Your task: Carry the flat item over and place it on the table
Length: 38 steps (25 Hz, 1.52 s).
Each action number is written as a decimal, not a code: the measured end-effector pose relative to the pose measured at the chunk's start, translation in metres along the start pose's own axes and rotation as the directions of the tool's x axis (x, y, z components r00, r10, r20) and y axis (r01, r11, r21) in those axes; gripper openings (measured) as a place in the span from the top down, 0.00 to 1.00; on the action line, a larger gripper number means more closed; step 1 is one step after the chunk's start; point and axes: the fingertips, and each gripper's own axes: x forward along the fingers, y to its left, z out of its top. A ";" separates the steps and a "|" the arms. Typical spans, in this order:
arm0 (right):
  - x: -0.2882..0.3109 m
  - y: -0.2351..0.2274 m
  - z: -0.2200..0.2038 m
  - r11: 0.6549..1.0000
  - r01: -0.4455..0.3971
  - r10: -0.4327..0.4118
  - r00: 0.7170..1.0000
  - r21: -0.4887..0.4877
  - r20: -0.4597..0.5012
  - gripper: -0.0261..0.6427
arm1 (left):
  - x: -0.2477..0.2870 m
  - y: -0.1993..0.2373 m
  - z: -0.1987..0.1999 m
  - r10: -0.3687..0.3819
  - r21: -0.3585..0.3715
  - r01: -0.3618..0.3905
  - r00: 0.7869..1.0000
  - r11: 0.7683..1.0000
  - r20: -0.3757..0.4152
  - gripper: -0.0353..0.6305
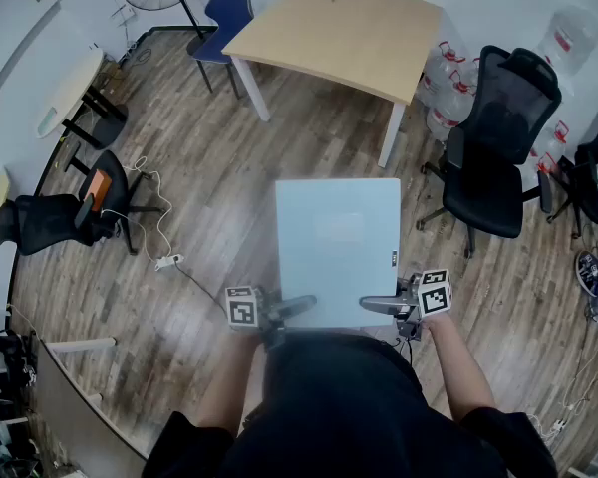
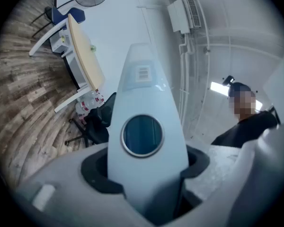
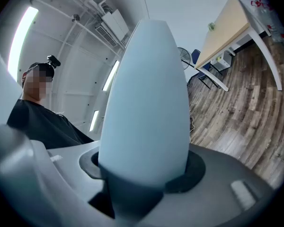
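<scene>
The smooth, pale, flat rectangular board (image 1: 339,242) is held level above the plank floor (image 1: 209,187), short of the light-wood table (image 1: 329,28), with the left gripper (image 1: 294,308) and right gripper (image 1: 375,305) each clamped on its near edge.

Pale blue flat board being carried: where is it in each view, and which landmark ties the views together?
Head view: the pale blue flat board sits mid-frame, slightly below centre.
Left gripper view: it fills the centre, rising from between the jaws.
Right gripper view: again the centre, rising from between the jaws.
Shared landmark: the light wooden table with white legs: top centre, upper left, upper right respectively.
</scene>
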 end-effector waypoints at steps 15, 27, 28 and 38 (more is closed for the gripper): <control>-0.016 -0.019 0.018 0.999 -0.040 0.039 0.997 -0.003 -0.062 0.50 | 0.023 0.015 0.008 0.044 -0.015 -0.043 0.997 0.999 0.063 0.49; 0.045 -0.102 0.128 1.000 0.009 -0.007 0.999 0.028 -0.046 0.50 | 0.005 0.096 0.137 0.004 -0.060 0.000 0.998 0.998 0.062 0.49; 0.053 -0.112 0.141 0.999 0.014 -0.012 0.999 0.033 -0.041 0.50 | 0.001 0.106 0.153 0.001 -0.064 0.003 0.998 0.998 0.056 0.49; 0.170 -0.202 0.286 0.991 0.063 -0.060 0.998 0.122 -0.024 0.49 | -0.060 0.195 0.333 -0.002 -0.133 0.006 1.000 0.991 0.027 0.49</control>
